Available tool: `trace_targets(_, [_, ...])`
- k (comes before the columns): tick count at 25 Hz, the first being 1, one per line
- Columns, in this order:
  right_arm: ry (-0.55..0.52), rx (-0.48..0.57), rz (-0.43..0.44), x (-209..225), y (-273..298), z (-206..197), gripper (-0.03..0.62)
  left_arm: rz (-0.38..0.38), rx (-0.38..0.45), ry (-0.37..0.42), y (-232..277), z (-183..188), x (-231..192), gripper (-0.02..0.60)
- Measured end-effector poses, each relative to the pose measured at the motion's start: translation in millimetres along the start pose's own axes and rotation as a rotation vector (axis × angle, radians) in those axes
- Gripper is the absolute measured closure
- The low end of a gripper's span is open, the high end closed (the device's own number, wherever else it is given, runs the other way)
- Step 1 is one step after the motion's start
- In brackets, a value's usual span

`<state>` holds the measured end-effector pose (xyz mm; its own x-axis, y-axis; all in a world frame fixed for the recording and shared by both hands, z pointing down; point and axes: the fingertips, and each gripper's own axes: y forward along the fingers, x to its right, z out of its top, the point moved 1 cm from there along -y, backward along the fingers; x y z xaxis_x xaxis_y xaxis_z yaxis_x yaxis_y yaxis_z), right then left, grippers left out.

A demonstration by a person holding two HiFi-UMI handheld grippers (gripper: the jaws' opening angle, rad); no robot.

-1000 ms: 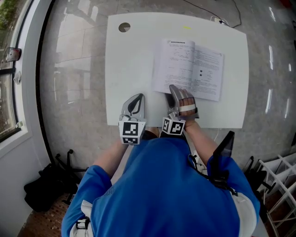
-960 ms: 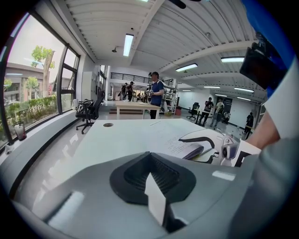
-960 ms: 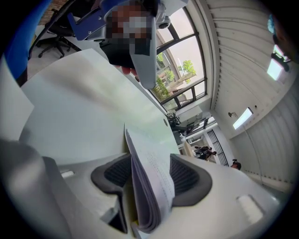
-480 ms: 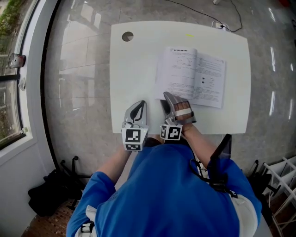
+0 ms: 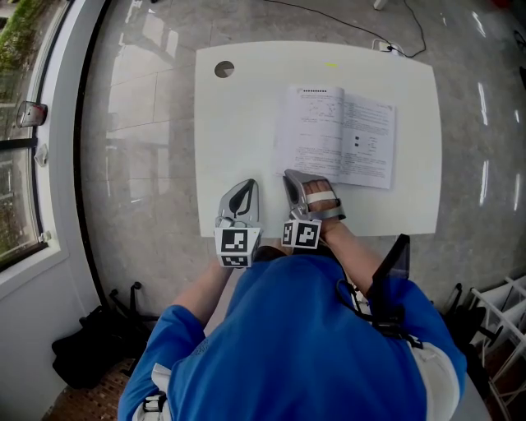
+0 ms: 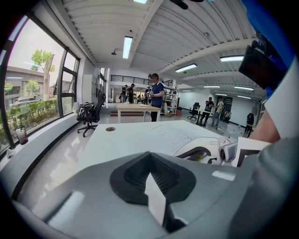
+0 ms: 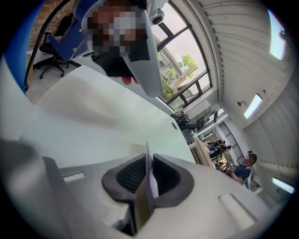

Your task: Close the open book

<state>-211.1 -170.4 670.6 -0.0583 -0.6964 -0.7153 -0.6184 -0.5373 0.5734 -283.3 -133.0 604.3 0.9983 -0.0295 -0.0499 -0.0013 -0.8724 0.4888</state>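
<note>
Paper at the near edge of the open book (image 5: 341, 136) seems pinched by the right gripper (image 5: 289, 176), whose jaws have just been closing; it should fold the leaf rightwards slowly, while the left gripper (image 5: 246, 186) rests closed and empty

A white table (image 5: 238, 140) is standing on a glossy grey floor (image 5: 140, 123), with a round grommet hole (image 5: 223, 70) sitting at its far left corner and a dark cable (image 5: 345, 20) trailing beyond its far edge. Left of the table a window (image 5: 15, 177) is letting in daylight, a black bag (image 5: 82, 345) is lying off its near left corner, and people (image 6: 156, 95) are standing well beyond it.
</note>
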Motion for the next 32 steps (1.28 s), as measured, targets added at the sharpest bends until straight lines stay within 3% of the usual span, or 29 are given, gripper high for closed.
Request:
trace_targets(15, [0.162, 0.026, -0.057, 36.9, -47.3, -5.0, 0.565, -0.018, 0.030, 0.029, -4.9, 14.8, 20.0, 0.577])
trace_targets(32, [0.448, 0.055, -0.121, 79.6, -95.4, -32.6, 0.566, -0.051, 0.110, 0.082, -11.9, 54.4, 55.2, 0.577])
